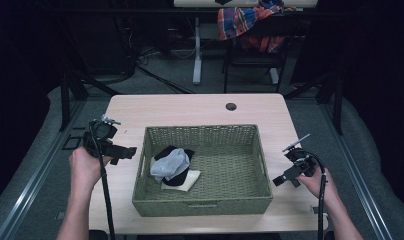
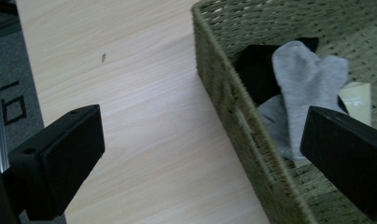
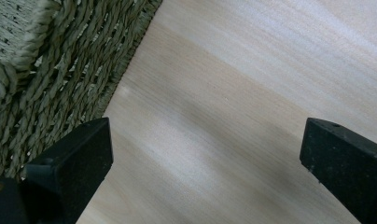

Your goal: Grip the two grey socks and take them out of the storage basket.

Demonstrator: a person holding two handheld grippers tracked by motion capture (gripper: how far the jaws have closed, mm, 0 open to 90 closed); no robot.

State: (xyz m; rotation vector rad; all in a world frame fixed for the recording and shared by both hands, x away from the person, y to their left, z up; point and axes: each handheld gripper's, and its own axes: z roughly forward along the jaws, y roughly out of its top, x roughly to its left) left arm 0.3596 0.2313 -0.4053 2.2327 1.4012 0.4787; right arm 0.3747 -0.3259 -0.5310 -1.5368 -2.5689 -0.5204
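Left gripper [image 1: 121,151] is hovering over the desk [image 1: 190,107] just left of the woven basket [image 1: 205,205], fingers [image 2: 60,158] spread wide, gripping nothing. Right gripper [image 1: 285,179] is hanging just right of the basket, near its near-right corner, fingers [image 3: 74,163] also wide apart and empty, bare desk between them. Socks are lying in the left part of the basket: grey sock [image 1: 171,163] is sitting on top of a black sock [image 1: 176,179], a cream sock [image 1: 188,180] is sticking out at their near-right side. In the left gripper view, the basket's left wall [image 2: 233,116] is standing between the fingers and the grey sock [image 2: 308,79]. On the far side, a cable hole [image 1: 231,106] is showing in the desk; beyond it, a plaid cloth [image 1: 245,22] is draped over a chair.
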